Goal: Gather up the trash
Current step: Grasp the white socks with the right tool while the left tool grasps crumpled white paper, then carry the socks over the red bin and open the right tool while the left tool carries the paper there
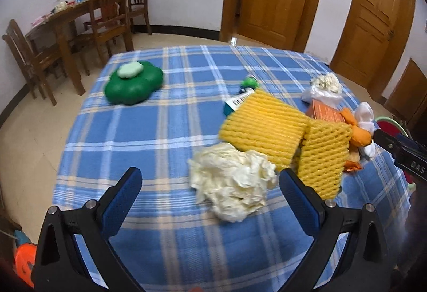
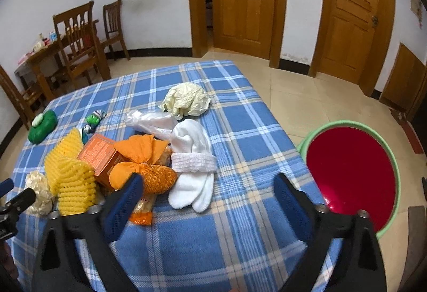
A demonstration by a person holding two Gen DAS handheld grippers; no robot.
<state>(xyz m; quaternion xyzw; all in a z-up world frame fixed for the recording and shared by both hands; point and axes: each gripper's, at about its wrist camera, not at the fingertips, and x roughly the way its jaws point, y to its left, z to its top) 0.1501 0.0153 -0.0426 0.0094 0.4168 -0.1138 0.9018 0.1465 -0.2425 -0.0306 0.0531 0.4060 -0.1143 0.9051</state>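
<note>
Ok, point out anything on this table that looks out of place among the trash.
The white sock lies folded among the trash, touching the orange mesh bag. It looks clean and intact, more like clothing than rubbish.

crumpled cream paper [image 1: 234,180], yellow foam nets [image 1: 264,129], maybe wrappers [image 2: 141,212], heaped on cloth

Crumpled paper [image 1: 234,182] lies on the table [image 1: 160,131], foam net [image 1: 264,129] behind it.
</note>
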